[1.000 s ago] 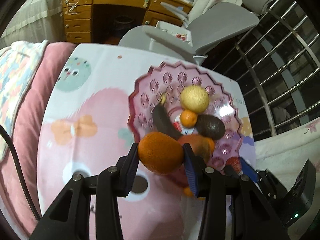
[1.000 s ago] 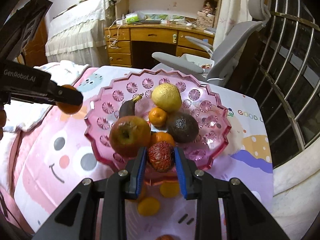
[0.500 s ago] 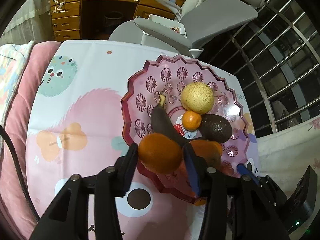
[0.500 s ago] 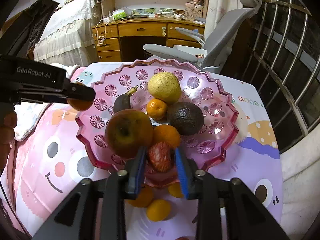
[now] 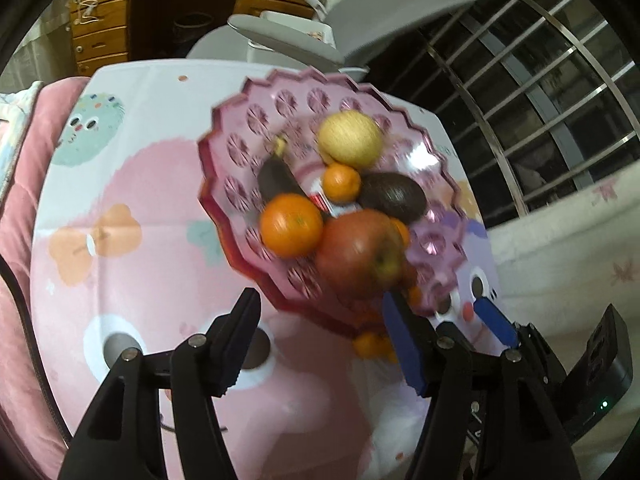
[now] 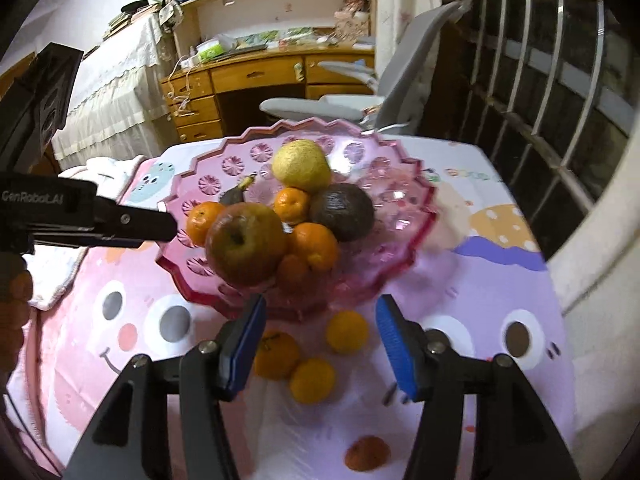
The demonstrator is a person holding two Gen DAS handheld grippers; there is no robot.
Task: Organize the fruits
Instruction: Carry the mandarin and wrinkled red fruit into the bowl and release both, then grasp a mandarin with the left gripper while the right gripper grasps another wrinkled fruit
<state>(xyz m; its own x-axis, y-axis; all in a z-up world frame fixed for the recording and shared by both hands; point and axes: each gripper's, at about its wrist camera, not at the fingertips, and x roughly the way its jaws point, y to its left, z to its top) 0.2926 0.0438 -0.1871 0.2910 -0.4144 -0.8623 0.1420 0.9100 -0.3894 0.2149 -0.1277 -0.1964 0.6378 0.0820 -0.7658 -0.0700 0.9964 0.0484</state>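
Fruit has just been let go on both sides. Left hand-held gripper (image 5: 320, 328): its jaws have just been opening and now stand apart with nothing between them; the orange (image 5: 291, 225) it carried a second ago now lies on the left side of the pink bowl (image 5: 224, 184), beside the apple (image 5: 358, 254). Right hand-held gripper (image 6: 318, 340): its jaws have also just been opening and are empty; the red strawberry they gripped is no longer between them, and where it went cannot be told. So two more pieces seem delivered.

Below the bowl in the right wrist view, three small oranges (image 6: 346, 331) and a reddish fruit (image 6: 367, 454) lie loose on the table (image 6: 480, 360), probably next. The piled bowl looks crowded, so added fruit may roll. An office chair (image 6: 360, 100) and wooden desk (image 6: 248, 76) stand behind.
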